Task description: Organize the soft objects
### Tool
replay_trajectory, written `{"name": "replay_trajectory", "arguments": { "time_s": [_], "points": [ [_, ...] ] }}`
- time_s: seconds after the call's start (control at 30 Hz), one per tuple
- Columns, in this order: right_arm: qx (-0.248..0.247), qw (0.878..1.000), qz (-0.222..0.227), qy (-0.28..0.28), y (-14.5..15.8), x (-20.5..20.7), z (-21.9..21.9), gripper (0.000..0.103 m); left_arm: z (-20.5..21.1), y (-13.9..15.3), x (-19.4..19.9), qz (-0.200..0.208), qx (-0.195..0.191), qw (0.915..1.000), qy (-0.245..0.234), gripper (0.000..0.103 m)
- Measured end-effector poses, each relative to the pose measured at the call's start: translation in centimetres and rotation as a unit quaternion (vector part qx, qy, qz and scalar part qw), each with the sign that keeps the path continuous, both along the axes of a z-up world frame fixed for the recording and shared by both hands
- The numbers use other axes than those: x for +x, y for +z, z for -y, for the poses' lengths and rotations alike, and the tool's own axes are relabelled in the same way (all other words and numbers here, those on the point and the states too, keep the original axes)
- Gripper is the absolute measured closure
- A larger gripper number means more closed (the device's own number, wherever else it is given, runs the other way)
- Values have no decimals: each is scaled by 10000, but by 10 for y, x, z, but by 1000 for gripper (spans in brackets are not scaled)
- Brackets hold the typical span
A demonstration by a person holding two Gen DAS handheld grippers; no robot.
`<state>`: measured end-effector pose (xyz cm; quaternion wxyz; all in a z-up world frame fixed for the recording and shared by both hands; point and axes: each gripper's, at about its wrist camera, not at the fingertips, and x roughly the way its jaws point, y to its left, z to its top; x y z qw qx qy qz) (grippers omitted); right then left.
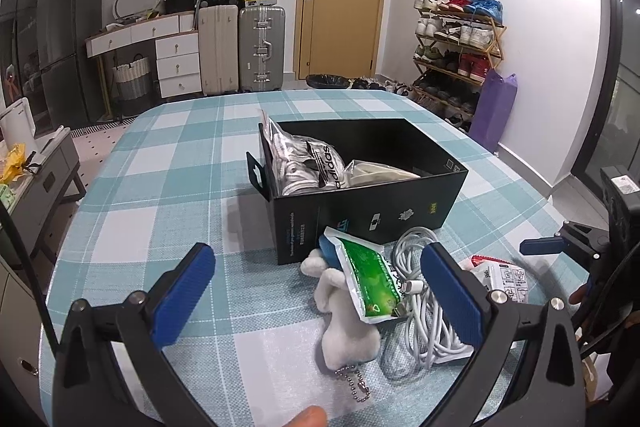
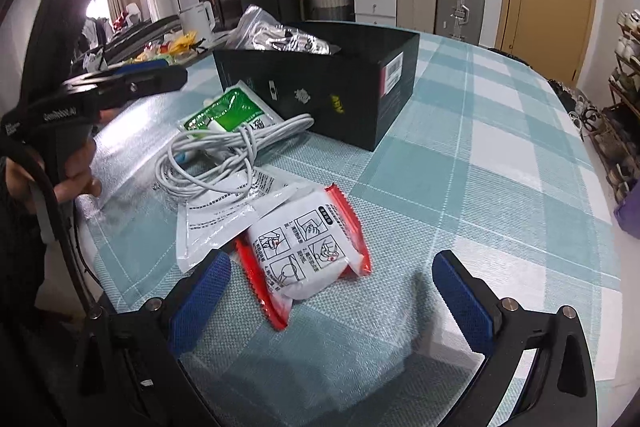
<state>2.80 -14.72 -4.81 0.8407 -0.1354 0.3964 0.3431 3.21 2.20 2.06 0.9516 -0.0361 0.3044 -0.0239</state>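
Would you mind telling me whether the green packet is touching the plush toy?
Touching. In the left wrist view the green packet lies directly across the plush toy, covering its upper part, with no gap between them.

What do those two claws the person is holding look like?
Both are alike: black forked frames with silver bolts, ending in two fingers faced with ribbed blue pads. The left claw and the right claw each show this close up. In the right view, the left claw's black handle carries white lettering, with a dark cable looping below it. No sleeve is clearly visible.

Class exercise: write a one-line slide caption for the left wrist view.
Open left gripper hovers over plush toy, green pouch and white cable beside black box.
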Motion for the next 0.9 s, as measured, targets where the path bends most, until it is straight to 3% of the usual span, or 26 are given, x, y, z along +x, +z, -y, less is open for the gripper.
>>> {"name": "replay_trajectory", "arguments": {
  "time_s": [0.3,0.4,0.47,0.9],
  "points": [
    [-213,9997,101,6,-3,10,-13,2,-2,-2,2,-42,36,10000,-27,0],
    [-181,9998,90,-23,-3,14,-14,13,-2,-3,2,-51,25,10000,-30,0],
    [-176,9998,71,-86,-4,19,-14,28,-2,-4,2,-56,41,10000,-42,0],
    [207,9994,139,-233,7,26,5,51,-1,-9,5,-158,18,9999,-48,0]
  ]
}}
